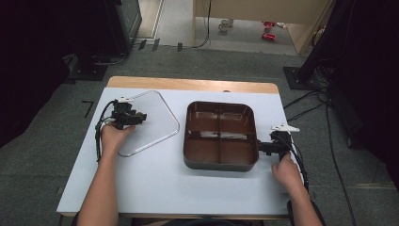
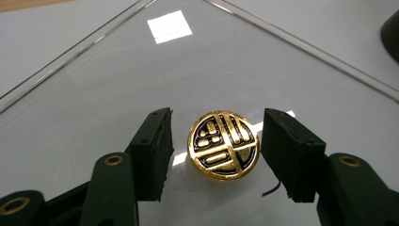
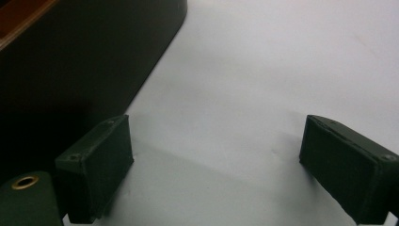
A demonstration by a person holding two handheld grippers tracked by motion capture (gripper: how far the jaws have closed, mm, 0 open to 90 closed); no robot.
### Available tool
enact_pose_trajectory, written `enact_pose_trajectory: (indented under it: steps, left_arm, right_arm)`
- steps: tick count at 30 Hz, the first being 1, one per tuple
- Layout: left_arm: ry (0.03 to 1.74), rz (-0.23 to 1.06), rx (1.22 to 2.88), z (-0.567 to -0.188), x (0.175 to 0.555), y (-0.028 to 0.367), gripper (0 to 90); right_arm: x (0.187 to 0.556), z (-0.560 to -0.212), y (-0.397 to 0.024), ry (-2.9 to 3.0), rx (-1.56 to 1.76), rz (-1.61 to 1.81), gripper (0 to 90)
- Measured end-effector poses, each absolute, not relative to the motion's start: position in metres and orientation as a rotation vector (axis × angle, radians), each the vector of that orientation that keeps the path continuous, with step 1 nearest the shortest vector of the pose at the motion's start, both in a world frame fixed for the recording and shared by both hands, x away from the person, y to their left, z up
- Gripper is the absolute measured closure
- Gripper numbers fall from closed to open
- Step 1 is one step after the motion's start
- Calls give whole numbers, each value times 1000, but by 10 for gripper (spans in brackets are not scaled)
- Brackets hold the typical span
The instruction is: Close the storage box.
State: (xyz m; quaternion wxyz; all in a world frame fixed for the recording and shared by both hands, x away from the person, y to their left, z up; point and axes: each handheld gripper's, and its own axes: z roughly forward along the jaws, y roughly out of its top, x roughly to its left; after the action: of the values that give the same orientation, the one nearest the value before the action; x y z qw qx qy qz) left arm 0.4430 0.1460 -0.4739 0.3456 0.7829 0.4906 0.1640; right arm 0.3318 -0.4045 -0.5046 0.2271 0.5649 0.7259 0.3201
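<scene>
Gold-and-black knob [image 2: 224, 145] sits at the middle of the clear lid [image 2: 117, 89], and the left claw [image 2: 216, 155] straddles it: one black pad stands just beside it on either side, with a sliver of daylight showing on each, so the claw is open around the knob and grips nothing. In the high view the left claw [image 1: 128, 117] hangs over that lid [image 1: 160, 117], which lies flat on the left half of the white bench [image 1: 155, 183], well apart from the person's edge.

Just beside the lid's right rim sits the brown tray [image 1: 220, 134], split into four compartments, with dark outer walls. Nothing stands between lid and tray.

At the tray's right wall the right claw [image 1: 264, 147] points toward it, held by the right hand [image 1: 286, 172]. In the right gripper view its pads stand wide apart over bare bench [image 3: 244, 70], open and holding nothing, with the tray's dark wall [image 3: 84, 61] close against the left pad [image 3: 101, 162].

Beyond the bench lie grey floor and trailing cables.
</scene>
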Motion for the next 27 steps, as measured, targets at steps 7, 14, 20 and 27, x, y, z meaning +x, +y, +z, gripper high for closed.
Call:
enact_pose_trajectory:
  steps: [7, 14, 20, 27]
  left_arm:
    - [1276, 432, 2015, -479, 442, 145, 544]
    - [1271, 428, 2011, -479, 441, 145, 588]
    - [1290, 420, 2017, -476, 442, 144, 592]
    - [1281, 409, 2019, -466, 441, 142, 593]
  right_arm:
    - [332, -505, -405, 2000, 1556, 882, 93]
    - [332, -505, -404, 2000, 1556, 882, 93]
    - [332, -505, -404, 2000, 1557, 882, 93]
    - [332, -505, -405, 2000, 1556, 882, 93]
